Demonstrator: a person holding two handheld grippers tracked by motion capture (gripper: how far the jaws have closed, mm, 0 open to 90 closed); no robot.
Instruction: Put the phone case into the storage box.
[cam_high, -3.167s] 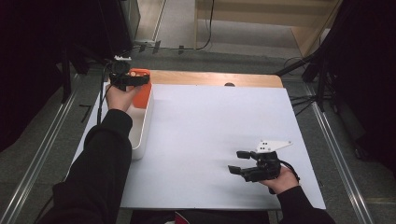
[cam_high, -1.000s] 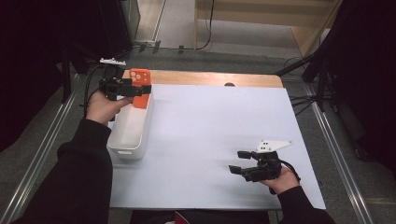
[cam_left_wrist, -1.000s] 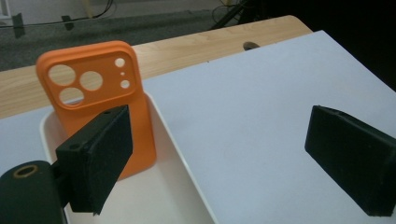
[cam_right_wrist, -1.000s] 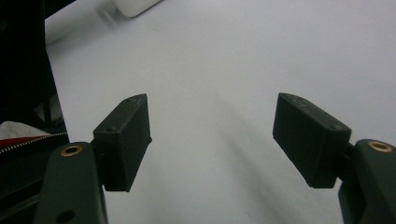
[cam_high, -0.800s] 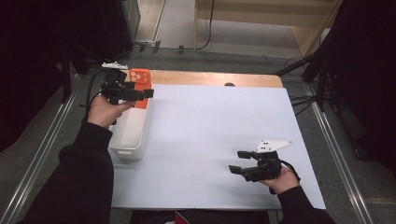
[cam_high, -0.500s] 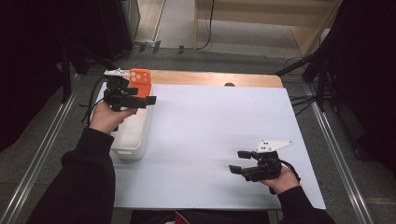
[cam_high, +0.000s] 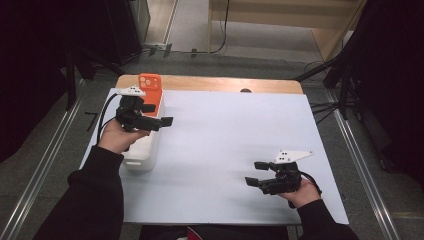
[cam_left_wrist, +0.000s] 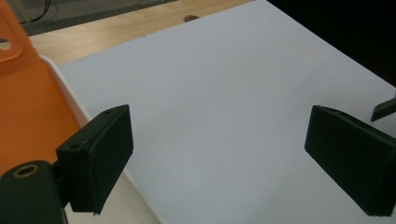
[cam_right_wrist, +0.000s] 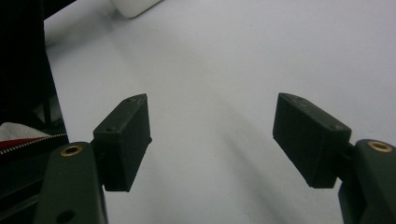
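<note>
left gripper (cam_high: 161, 115) held level over white bin (cam_high: 145, 150) (orange phone (cam_high: 150, 92) inside) | jaws apart, empty | right gripper (cam_high: 256, 175) low, jaws apart, empty

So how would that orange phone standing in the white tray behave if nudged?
The orange phone is thin, flat and stands on end against the white plastic tray wall, so it probably tips easily. It looks rigid, and its smooth case may slip between gripper pads.

— What carries everything here?
— A wooden table (cam_high: 280, 86), almost fully covered by a white sheet (cam_high: 235, 145).
— And what lies on it?
— A white bin (cam_high: 145, 152) along the left edge — the orange phone case (cam_high: 150, 82) stands in its far end.
</note>
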